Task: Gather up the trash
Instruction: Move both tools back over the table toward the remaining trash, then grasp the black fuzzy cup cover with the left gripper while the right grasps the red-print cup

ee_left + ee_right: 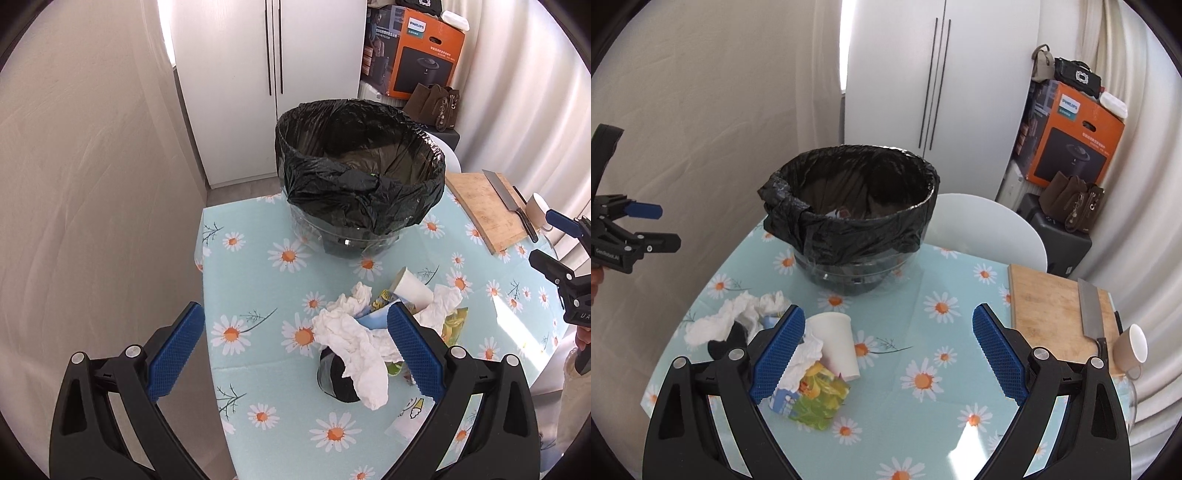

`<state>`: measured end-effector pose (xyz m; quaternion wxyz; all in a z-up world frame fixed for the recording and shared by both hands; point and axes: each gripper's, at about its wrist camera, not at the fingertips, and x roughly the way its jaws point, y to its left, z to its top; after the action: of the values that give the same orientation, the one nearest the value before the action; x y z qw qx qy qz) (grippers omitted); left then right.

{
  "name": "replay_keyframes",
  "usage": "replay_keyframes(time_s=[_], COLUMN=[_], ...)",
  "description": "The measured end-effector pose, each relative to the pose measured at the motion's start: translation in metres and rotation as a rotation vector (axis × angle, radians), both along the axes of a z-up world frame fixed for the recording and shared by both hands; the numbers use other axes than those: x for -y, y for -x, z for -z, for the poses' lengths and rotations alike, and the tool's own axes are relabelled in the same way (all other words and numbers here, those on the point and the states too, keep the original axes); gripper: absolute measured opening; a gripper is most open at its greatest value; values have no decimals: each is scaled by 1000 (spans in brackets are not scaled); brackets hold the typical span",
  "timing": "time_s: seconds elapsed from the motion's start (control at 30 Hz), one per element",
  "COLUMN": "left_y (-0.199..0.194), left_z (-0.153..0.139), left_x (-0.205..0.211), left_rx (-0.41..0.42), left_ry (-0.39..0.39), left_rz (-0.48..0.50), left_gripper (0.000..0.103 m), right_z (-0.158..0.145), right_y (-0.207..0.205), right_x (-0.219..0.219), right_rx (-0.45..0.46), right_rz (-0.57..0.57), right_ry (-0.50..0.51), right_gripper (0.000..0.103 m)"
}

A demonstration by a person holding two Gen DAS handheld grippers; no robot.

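The table (pixel 923 354), covered in a pale blue daisy-print cloth, is carrying everything. One clear bin lined with a black trash bag (pixel 849 206) is standing upright at the far middle of the table, its mouth open upward. Beyond the bin, a white cabinet (pixel 934 74) is filling the background, and an orange Philips box (pixel 1075 136) is sitting to the bin's right.

One wooden cutting board (pixel 1049 302) is lying to the right of the bin, with one cleaver (pixel 1090 310) resting on it, blade end pointing away toward the far side. One small beige cup (pixel 1132 347) is lying on its side just beside the cleaver's handle.

The trash is sitting in a single heap on the near side of the bin, toward its left. One white paper cup (pixel 838 343) is lying on its side, long axis running from the bin toward the near edge. Three wads of crumpled white tissue (pixel 354 332) are lying around it. One yellow-green printed wrapper (pixel 820 398) is lying flat nearest the cameras, and one dark round object (pixel 338 380) is sitting half under the tissue; what it is cannot be told.

The left gripper (pixel 295 350) is hovering over the heap, its fingers (pixel 173 350) spread wide and holding nothing. The right gripper (pixel 886 354) is hanging over bare cloth on the near side of the bin, beside the heap, fingers (pixel 997 354) likewise spread wide and empty.
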<state>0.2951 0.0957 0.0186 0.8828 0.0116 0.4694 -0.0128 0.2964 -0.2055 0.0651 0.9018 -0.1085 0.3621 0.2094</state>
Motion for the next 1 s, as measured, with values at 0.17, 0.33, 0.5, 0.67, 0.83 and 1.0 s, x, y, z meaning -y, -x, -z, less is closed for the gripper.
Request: replay_keyframes(time_s=[0.17,0.33,0.5,0.67,0.83,1.0], left_y=[20,31,36,39,43,44], left_z=[18,35,48,50,57,77], left_x=[0,-4,-5,-10,-13,-16], left_rx=[-31,-34,-31,-29,-4,-8], left_ry=[20,50,46,61,35,74], left_rz=[-31,-25,23,118,234,341], left_gripper=[97,97,97,97,97,97], right_z=[17,34,48,58,72,85], right_y=[21,45,61,71,85,101], right_x=[-9,-16,-21,-29,-37,-43], right_rx=[-31,-70,-114,-142,-200,-242], right_rz=[-56,-83,-84,-60,-27,24], right_ry=[12,8,30,69,67,44], right_gripper=[88,88,88,88,88,88])
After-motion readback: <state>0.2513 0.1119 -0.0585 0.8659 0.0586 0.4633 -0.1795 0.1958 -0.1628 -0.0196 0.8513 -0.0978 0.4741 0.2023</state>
